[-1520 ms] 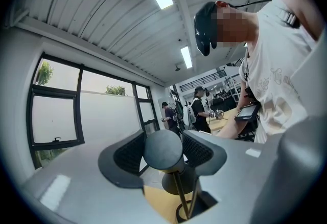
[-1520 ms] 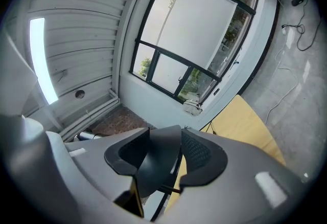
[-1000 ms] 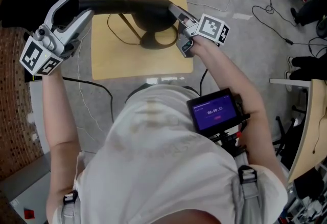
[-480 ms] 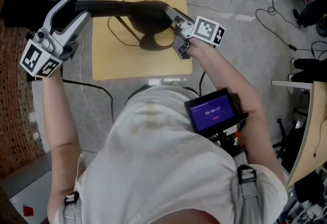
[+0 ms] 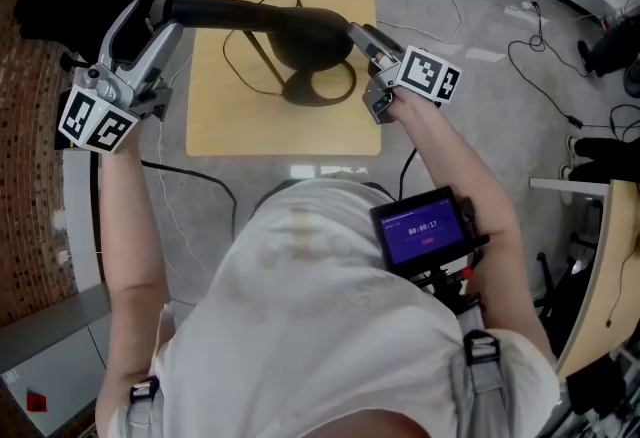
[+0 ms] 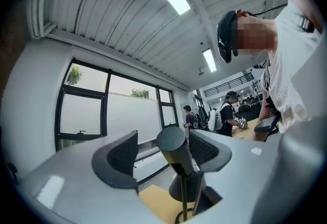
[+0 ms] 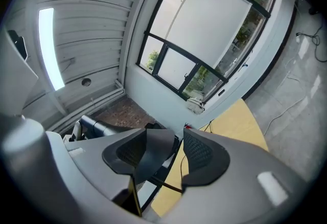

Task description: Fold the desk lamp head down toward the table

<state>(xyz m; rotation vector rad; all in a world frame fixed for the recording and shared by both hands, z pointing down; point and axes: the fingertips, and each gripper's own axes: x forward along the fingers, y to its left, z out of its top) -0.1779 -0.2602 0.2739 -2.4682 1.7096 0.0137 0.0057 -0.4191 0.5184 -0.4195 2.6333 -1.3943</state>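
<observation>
Right now, near your chest, the small screen (image 5: 422, 228) glows purple. Farther out on the right, your right gripper (image 5: 358, 34) has the lamp head (image 5: 300, 26) between its jaws. They have just been opening, and a gap beside one pad shows it isn't clamped. To the left, your left gripper (image 5: 160, 11) straddles the end of the lamp arm (image 5: 225, 14); its jaws have likewise just been opening and grip nothing. Beneath them, the lamp base (image 5: 322, 86) stands on the far right part of the yellow table (image 5: 240, 131).
</observation>
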